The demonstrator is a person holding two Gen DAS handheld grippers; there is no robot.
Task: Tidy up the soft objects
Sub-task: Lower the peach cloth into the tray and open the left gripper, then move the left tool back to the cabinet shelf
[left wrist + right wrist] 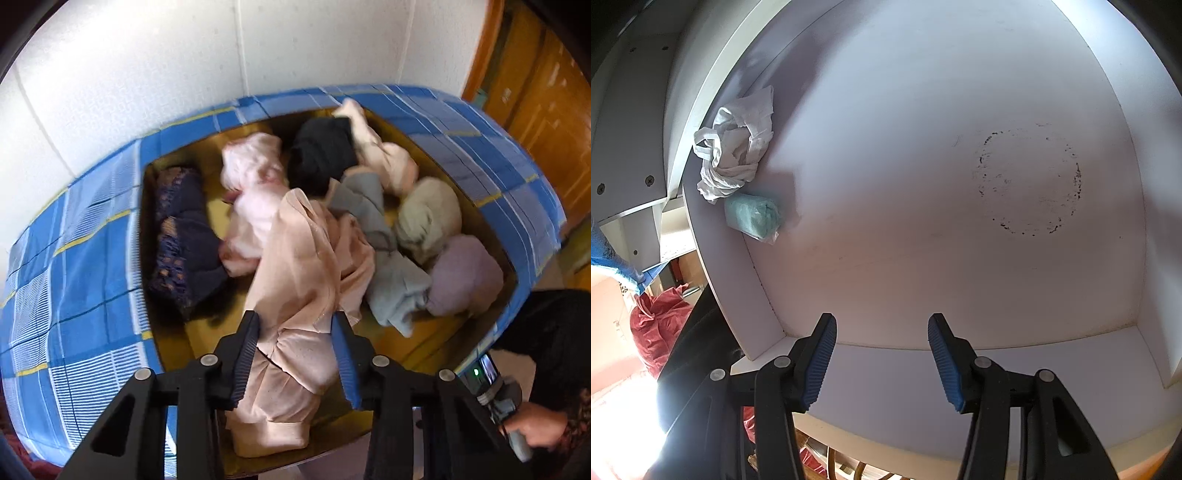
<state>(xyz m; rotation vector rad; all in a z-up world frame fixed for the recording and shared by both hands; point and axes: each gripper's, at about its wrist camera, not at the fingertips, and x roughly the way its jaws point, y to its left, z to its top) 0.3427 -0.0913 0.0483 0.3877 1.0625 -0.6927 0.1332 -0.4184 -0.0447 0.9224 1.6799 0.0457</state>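
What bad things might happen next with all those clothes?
The left gripper pinches a long peach cloth whose far end lies among the pile in the box. Lifting may drag out the pink cloth or the grey one. Its hanging tail might also catch on the box edge.

The peach garment [295, 280] blurs where it hides the box floor [214, 325], its lower end behind the fingers [243, 354].
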